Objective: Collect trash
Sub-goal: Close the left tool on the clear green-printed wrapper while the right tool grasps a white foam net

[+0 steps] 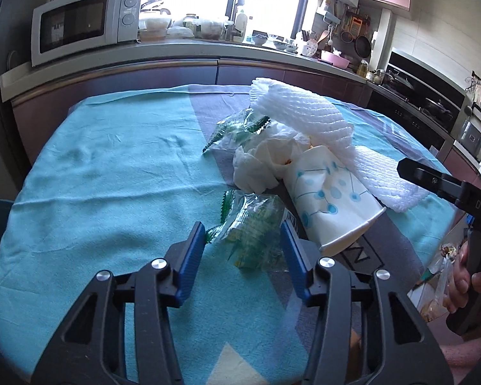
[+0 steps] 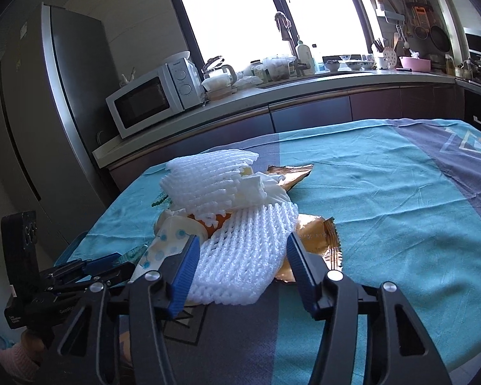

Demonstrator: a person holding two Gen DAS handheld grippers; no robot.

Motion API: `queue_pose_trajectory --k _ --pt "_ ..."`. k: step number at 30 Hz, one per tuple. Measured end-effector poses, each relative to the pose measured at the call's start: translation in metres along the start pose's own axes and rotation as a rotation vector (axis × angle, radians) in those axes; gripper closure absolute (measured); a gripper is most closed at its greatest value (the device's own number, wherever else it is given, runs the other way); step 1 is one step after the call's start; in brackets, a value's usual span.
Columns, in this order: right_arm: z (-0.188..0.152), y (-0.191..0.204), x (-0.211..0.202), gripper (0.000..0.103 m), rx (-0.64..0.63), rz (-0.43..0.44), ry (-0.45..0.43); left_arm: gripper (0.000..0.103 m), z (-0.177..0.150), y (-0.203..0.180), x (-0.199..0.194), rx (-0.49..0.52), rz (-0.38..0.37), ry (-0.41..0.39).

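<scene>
A pile of trash lies on the teal tablecloth [image 1: 112, 176]. It holds a tipped paper cup [image 1: 330, 205], crumpled tissue [image 1: 263, 160], two white foam nets [image 1: 304, 115] and clear green wrappers [image 1: 237, 128]. My left gripper [image 1: 243, 227] straddles the nearest green wrapper [image 1: 253, 224], its blue pads at the wrapper's edges without squeezing it. My right gripper [image 2: 243, 239] straddles the near foam net [image 2: 247, 256], which looks uncompressed. Gold wrappers [image 2: 317, 237] lie beside and behind the net. Each gripper shows at the edge of the other's view.
A kitchen counter with a microwave [image 1: 80, 22], jars and dishes curves behind the table. A tall fridge [image 2: 64, 96] stands at the left, a stove [image 1: 433, 102] at the right. A person's hand [image 1: 465, 285] holds the right gripper's handle. Bare cloth spreads right of the pile.
</scene>
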State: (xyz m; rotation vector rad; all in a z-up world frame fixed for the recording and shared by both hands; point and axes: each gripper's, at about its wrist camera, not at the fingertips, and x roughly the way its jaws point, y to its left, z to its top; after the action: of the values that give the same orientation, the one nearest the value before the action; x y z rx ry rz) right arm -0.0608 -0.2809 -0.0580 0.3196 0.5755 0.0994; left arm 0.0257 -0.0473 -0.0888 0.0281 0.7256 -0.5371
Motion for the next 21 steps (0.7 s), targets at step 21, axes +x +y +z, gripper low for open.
queue_pose_trajectory --k 21 --pt "0.019 0.0 -0.032 0.091 0.034 0.065 -0.083 0.092 0.002 0.029 -0.031 -0.068 0.011 -0.04"
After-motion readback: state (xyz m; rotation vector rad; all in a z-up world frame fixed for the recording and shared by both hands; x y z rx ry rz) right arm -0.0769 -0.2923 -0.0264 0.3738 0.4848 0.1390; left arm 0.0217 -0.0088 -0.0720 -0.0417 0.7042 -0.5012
